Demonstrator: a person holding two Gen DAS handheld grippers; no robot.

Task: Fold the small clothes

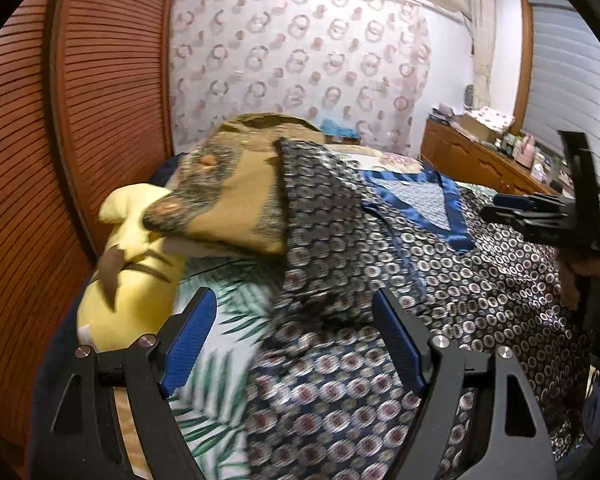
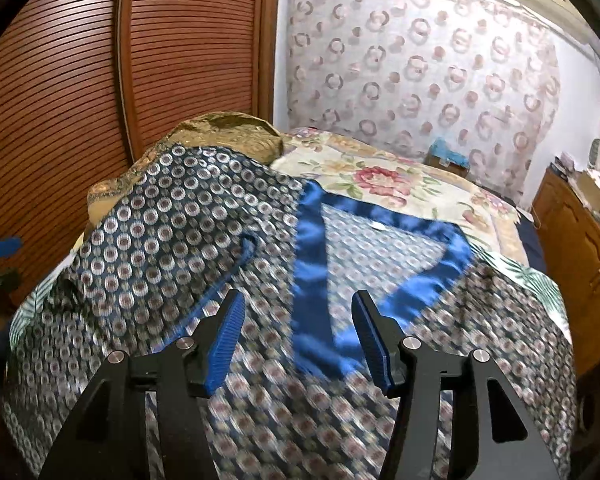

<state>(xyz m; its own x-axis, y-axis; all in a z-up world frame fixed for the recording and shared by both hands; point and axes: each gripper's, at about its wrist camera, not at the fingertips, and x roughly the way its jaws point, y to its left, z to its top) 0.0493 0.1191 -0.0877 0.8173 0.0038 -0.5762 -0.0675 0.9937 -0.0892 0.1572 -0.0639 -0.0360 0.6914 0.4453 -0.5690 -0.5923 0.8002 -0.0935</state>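
Fabric fills most of what you see: a patterned garment [image 2: 171, 248], dark blue with small ring prints and a glossy blue collar band [image 2: 312, 248], lies spread on the bed [image 2: 400, 176], its neckline pointing away from you. Your right gripper [image 2: 297, 340] hovers over the collar with its jaws apart and nothing between them. Your left gripper [image 1: 289, 344] hangs over the garment's edge, jaws wide and empty.

Only the left wrist view shows the yellow plush toy [image 1: 127, 280] beside the garment, under a brown cushion [image 1: 235, 200], and your right gripper from the side at the frame's edge. Only the right wrist view shows the collar's whole V and the floral bedspread beyond it.

Near fabric is blurred in both views, and the garment's lower hem is cut off behind the grippers.
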